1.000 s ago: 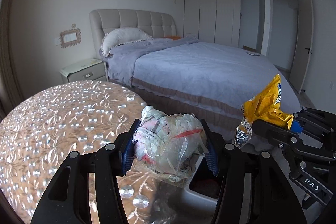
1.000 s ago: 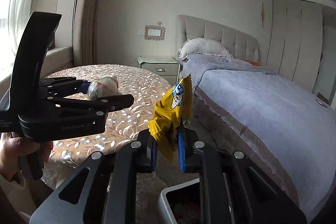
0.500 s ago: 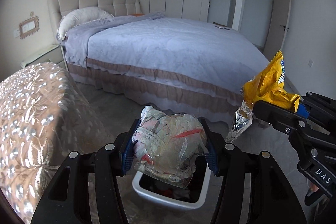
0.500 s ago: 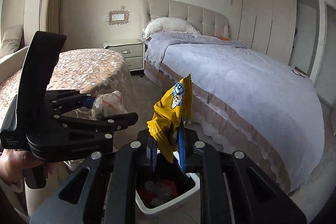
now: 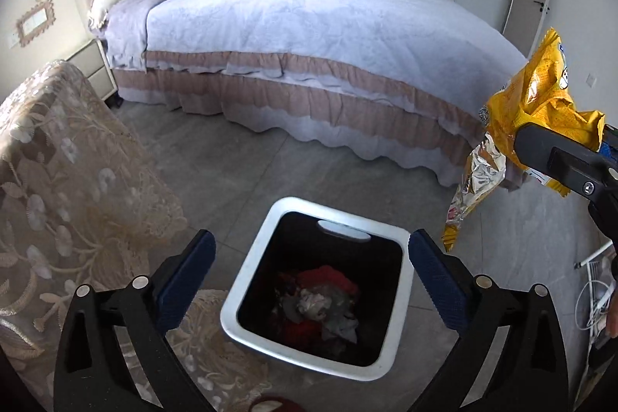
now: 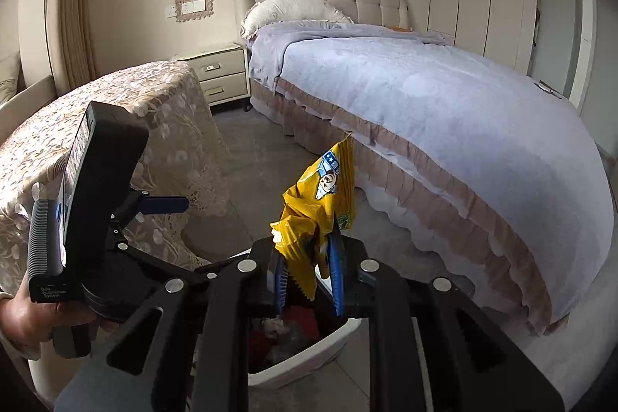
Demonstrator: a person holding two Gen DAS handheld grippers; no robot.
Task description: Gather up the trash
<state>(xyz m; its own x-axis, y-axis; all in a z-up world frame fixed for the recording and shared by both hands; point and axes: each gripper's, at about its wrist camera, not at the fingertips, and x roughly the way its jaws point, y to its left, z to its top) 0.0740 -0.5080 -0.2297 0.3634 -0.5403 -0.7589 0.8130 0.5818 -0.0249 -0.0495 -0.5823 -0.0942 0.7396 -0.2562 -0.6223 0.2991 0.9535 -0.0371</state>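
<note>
A white-rimmed trash bin (image 5: pixel 251 280) stands on the floor below my left gripper (image 5: pixel 309 277), which is open and empty right above it. A crumpled clear plastic wad (image 5: pixel 314 304) lies inside on red and grey trash. My right gripper (image 6: pixel 309 280) is shut on a yellow snack bag (image 6: pixel 320 195) and holds it above the bin (image 6: pixel 309 358). The bag also shows at the right of the left wrist view (image 5: pixel 533 111), and the left gripper's body shows at the left of the right wrist view (image 6: pixel 100 203).
A round table with a beige lace cloth (image 5: pixel 65 180) stands left of the bin. A bed with a lilac cover (image 5: pixel 309 26) runs across behind it. A nightstand (image 6: pixel 216 72) stands by the headboard. White wires (image 5: pixel 595 296) lie at the right edge.
My left gripper tilted down over the bin and opened; the plastic wad it held dropped into the bin. My right gripper moved over the bin with the yellow bag still in it.
</note>
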